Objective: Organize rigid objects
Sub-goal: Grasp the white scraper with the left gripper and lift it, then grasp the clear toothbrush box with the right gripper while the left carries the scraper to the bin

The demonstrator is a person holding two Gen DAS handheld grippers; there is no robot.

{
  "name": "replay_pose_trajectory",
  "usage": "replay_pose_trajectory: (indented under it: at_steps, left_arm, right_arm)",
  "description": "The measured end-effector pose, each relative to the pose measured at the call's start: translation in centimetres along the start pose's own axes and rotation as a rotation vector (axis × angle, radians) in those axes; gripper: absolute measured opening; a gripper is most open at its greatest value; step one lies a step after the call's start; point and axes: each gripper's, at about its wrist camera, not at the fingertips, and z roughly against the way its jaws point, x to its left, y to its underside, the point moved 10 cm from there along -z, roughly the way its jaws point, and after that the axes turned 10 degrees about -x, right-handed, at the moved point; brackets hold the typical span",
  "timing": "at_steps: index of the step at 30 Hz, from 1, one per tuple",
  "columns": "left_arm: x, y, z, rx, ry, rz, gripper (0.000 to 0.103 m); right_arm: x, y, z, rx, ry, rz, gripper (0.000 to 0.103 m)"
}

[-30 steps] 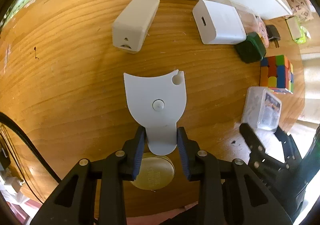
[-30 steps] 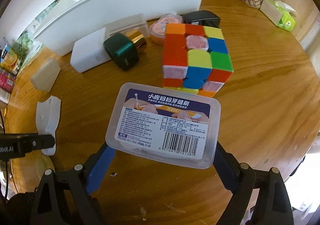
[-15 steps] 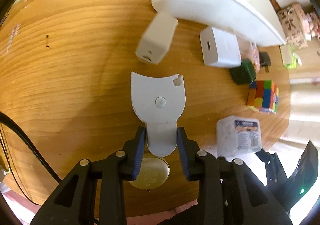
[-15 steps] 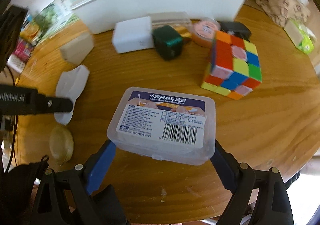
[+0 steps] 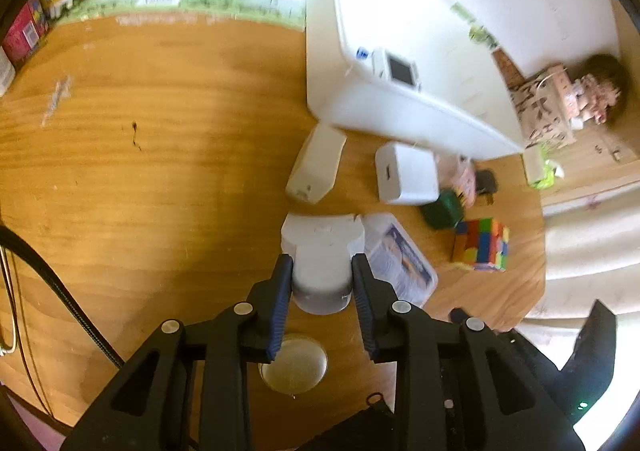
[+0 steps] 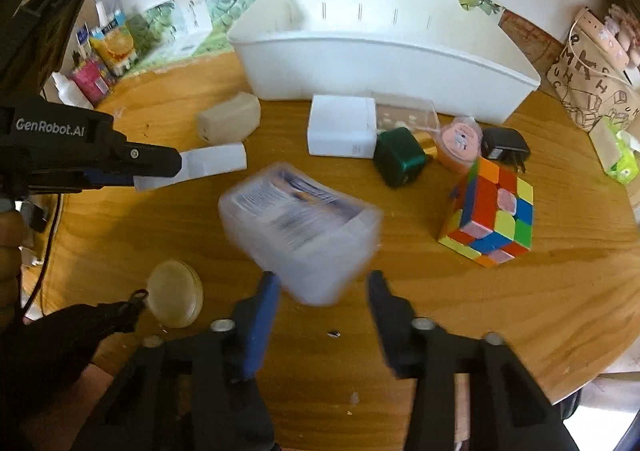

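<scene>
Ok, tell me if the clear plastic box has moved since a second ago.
Yes. The clear plastic box left the table, lifted and tilted, farther from the Rubik's cube.

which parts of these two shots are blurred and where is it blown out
Right wrist view: the clear plastic box and the right tool are motion-smeared, while the colour cube stays sharp. Left wrist view: the far wall and bin are streaked, the white flat piece in the left tool is softer-edged, and the lower right corner is blown out.
</scene>
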Motion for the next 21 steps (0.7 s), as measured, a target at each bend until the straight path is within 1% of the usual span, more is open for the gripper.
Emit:
replay_pose_trajectory:
  at_steps: [3,5,9,11,13,17,19,21]
  left_arm:
    - [0.0,-0.8,0.9,-0.049,0.024,0.005,0.032]
    - [-1.5,-0.7,-0.3,-0.068,0.031,0.013,0.032]
    - [-1.5,-1.1,0.0,-0.101,0.043,0.026,0.032]
    - [-1.4,-1.3,0.3,-0.121,0.051,0.035,0.032]
    - [-1.4,-1.7,0.9,-0.150,0.057,0.037,0.032]
    - [-1.4,-2.3,1.9,-0.199,0.080,0.040,0.032]
    - [-1.5,-2.7,2.4,-0.233,0.096,0.040,0.032]
    - [-1.6,-3.1,2.9,-0.263,0.114,0.040,0.032]
  right_arm:
    - [-0.3,0.5,-0.1,0.023,-0.001,0.011,0.039]
    - [-0.2,0.8,0.1,0.029,-0.009,0.012,0.039]
    - [-0.2,0.8,0.3,0.025,-0.015,0.008,0.040]
    - [-0.3,0.7,0.4,0.023,-0.023,0.007,0.046]
    - [-0.2,0.6,0.4,0.018,-0.036,0.001,0.055]
    - [0.3,-0.2,0.2,-0.012,-0.065,0.003,0.065]
    - [0.6,-0.6,-0.1,-0.023,-0.076,0.007,0.074]
    - [0.7,-1.0,-0.5,-0.030,-0.079,0.014,0.078]
